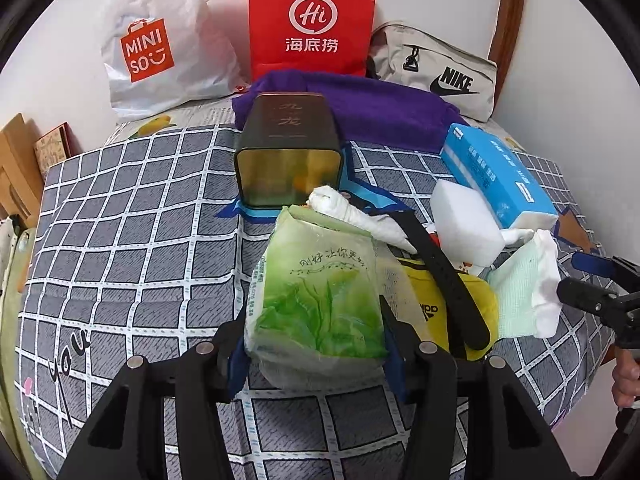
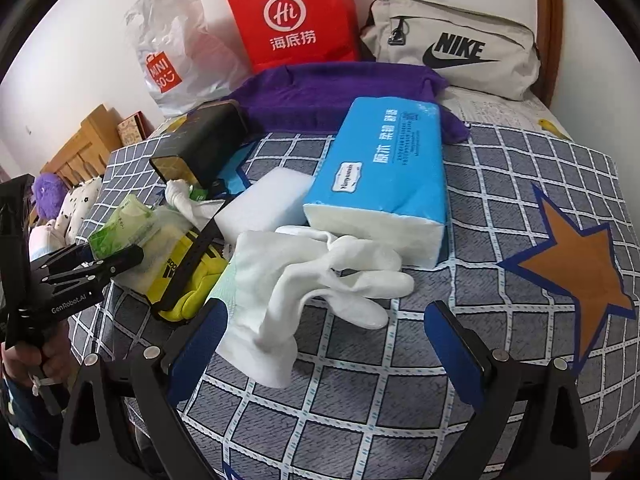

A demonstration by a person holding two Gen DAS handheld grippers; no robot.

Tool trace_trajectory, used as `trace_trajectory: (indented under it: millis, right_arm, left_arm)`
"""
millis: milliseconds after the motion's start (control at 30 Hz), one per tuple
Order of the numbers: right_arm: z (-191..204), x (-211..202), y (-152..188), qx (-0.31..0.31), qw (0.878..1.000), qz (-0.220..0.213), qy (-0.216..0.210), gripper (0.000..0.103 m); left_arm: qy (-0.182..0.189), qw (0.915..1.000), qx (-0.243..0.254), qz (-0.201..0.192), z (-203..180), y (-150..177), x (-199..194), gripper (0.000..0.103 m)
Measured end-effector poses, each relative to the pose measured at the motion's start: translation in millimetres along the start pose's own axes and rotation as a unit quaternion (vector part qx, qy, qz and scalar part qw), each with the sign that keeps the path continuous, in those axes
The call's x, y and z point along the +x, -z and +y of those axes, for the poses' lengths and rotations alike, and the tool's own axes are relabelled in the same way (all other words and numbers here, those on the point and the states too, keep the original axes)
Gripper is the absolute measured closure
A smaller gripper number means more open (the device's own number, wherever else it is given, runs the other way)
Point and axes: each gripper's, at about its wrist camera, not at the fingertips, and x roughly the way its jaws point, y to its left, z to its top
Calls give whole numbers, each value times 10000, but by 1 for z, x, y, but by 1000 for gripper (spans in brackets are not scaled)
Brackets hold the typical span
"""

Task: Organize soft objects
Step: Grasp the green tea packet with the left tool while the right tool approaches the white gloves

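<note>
My left gripper (image 1: 314, 344) is shut on a green tissue pack (image 1: 316, 300), held just above the bed; it also shows in the right wrist view (image 2: 116, 232). My right gripper (image 2: 326, 332) is open, with white gloves (image 2: 320, 280) lying between its fingers on the bed. Beside them lie a blue tissue pack (image 2: 384, 176), a white sponge block (image 2: 264, 204), a yellow adidas pouch (image 2: 188, 276) with a black strap (image 1: 444, 276), and a rolled white cloth (image 1: 352, 208). A purple towel (image 2: 336, 92) lies behind.
A dark tin box (image 1: 288, 152) lies on the checked bedspread (image 1: 132, 240). A white Miniso bag (image 1: 160, 40), a red paper bag (image 1: 312, 20) and a grey Nike bag (image 2: 456, 48) lean on the wall. Wooden furniture (image 2: 84, 148) stands at the left.
</note>
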Motion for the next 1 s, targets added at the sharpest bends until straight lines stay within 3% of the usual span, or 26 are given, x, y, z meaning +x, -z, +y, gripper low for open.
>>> trace_trajectory:
  millis: [100,200,467,567,633,1000]
  right_arm:
    - [3,2,0,-41,10000,48,4,5]
    - [5,2,-1,-90,9999,56,40,5]
    - [4,6,-1,-74,9998,141,100,5]
    - [3,8,-2,-64,9998,162,121,5]
    - [2,9,-1,-45,9998,167,122,4]
    - [-3,11,-2,26,9995,169,254,8]
  left_arm:
    - [-71,10000,51,-14,0,-2,3,39]
    - [-177,9997,182,-69,0,-5,7,35]
    - [257,9996,-107,-18,14,-10,19,35]
    - [414,9990,-172,-15,17,-8,21,48]
    - [490,9986,-182,-84,18,-5,20,52]
    - [683,9949,-460,-582,28,9,25,50]
